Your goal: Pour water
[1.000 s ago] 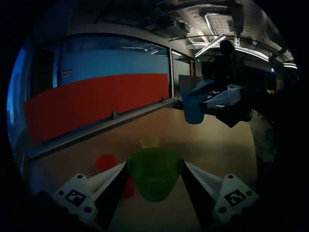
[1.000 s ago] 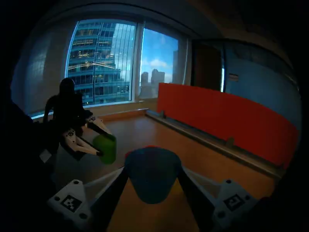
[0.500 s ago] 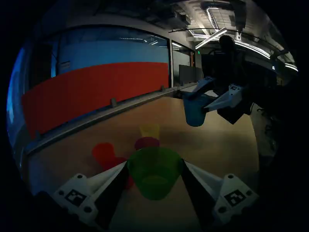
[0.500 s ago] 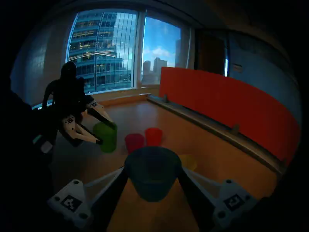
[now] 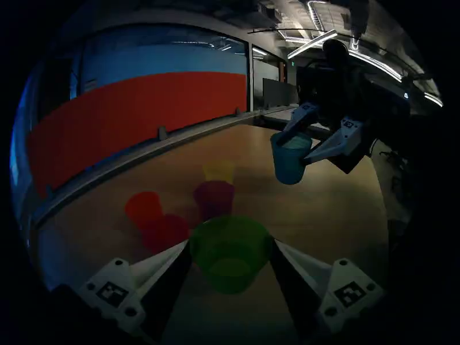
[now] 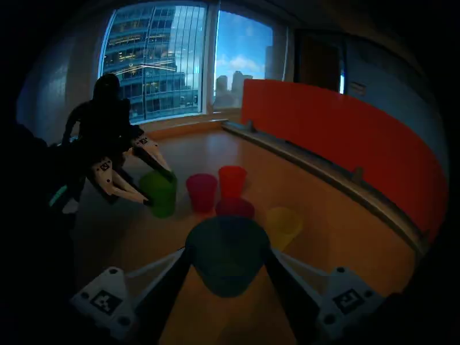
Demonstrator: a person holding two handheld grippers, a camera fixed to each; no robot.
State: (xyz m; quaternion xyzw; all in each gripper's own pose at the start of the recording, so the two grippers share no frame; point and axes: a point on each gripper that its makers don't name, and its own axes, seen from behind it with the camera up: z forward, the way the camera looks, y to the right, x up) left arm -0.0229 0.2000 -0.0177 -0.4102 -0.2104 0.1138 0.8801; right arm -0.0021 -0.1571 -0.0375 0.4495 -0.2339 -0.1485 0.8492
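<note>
green cup [image 5: 230,267] is being pinched in the jaws of the left gripper [image 5: 230,247], blue cup [image 6: 227,273] in the right gripper [image 6: 227,253]; rims should be coming close before slow tilting

The green cup [image 5: 230,261] is a translucent green. Beyond the green cup, the magenta cup [image 5: 214,198] is a purplish pink and the yellow cup [image 5: 218,171] is pale. To the left of the green cup are a red cup [image 5: 144,206] and a darker red cup [image 5: 167,233]. Up to its right, the blue cup [image 5: 287,161] is mid-blue. The table [image 5: 333,207] is tan wood, more orange in the right gripper view. The wall panel [image 5: 144,115] is red under a blue band. The left gripper [image 5: 230,247] and right gripper [image 6: 228,253] are white with black inner faces and black-and-white square markers [image 5: 112,292]. The window [image 6: 172,57] shows blue sky, white clouds and grid-patterned towers.
</note>
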